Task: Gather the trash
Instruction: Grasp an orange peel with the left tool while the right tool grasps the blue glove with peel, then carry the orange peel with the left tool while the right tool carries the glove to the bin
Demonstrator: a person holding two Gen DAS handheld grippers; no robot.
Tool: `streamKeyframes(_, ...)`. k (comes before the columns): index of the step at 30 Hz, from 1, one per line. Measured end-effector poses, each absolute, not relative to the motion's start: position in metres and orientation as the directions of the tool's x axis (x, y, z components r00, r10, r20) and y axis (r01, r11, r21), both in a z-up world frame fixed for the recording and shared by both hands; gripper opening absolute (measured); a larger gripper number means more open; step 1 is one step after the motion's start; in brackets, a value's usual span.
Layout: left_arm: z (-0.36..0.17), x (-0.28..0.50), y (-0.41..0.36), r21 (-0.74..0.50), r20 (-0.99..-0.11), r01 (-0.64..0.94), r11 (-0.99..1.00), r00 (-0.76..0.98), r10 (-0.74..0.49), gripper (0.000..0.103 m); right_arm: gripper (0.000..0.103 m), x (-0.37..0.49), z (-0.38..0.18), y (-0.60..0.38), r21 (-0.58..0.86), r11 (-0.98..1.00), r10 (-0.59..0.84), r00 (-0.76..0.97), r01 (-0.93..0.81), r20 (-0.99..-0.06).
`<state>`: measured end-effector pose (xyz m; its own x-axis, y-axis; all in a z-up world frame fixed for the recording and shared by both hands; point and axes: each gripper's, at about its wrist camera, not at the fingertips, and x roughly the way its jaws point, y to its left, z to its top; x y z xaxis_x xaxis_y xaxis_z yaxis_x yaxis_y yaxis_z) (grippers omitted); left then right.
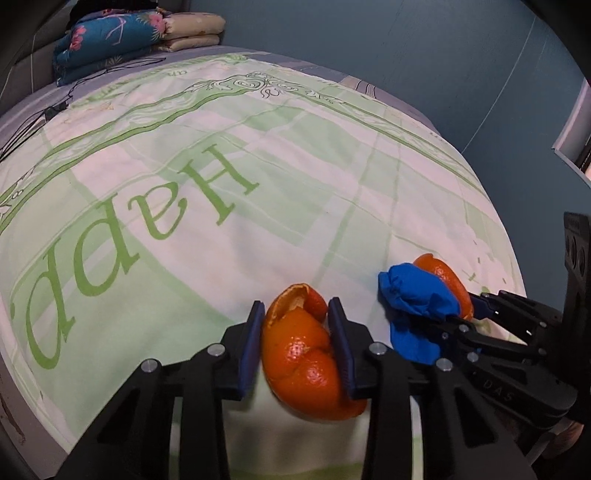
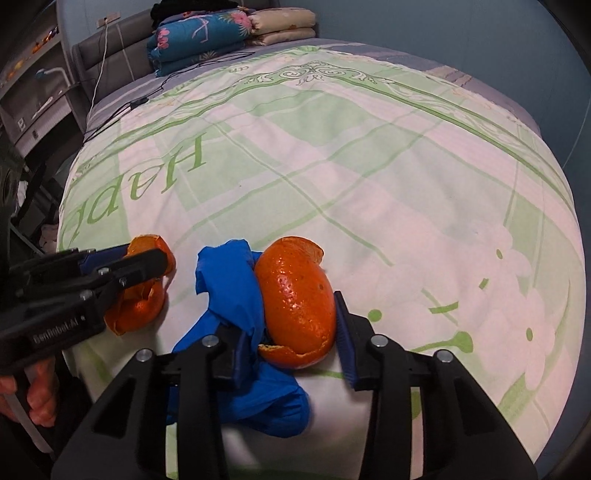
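My left gripper (image 1: 296, 314) is shut on a piece of orange peel (image 1: 303, 354), held just above the green and white bedspread (image 1: 221, 166). My right gripper (image 2: 291, 314) is shut on a second orange peel (image 2: 295, 295) together with a crumpled blue glove (image 2: 229, 288). In the left wrist view the right gripper (image 1: 469, 314) comes in from the right with the blue glove (image 1: 413, 295) and its peel (image 1: 443, 273). In the right wrist view the left gripper (image 2: 147, 262) sits at the left with its peel (image 2: 140, 302).
Folded quilts (image 2: 221, 33) lie at the head of the bed. A black cable (image 2: 147, 96) runs across the far left corner of the bedspread (image 2: 369, 166). A shelf unit (image 2: 33, 92) stands left of the bed. A blue wall (image 1: 406, 37) is behind.
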<state>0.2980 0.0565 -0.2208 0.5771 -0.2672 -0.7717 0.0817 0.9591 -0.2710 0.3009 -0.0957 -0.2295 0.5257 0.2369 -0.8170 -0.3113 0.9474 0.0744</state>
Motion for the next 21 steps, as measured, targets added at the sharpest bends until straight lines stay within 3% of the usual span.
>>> streamKeyframes(11,-0.198,0.286,0.056,-0.284,-0.74,0.101,0.954,0.61,-0.285,0.029,0.035,0.28,-0.184,-0.139,0.137,0.966,0.244,0.581,-0.221,-0.777)
streamKeyframes(21,-0.098,0.22,-0.006,-0.212,-0.573,0.328,0.921,0.721,-0.389,0.029,0.035,0.197,-0.1,-0.219,0.127,0.985,0.174,0.734,-0.12,-0.657)
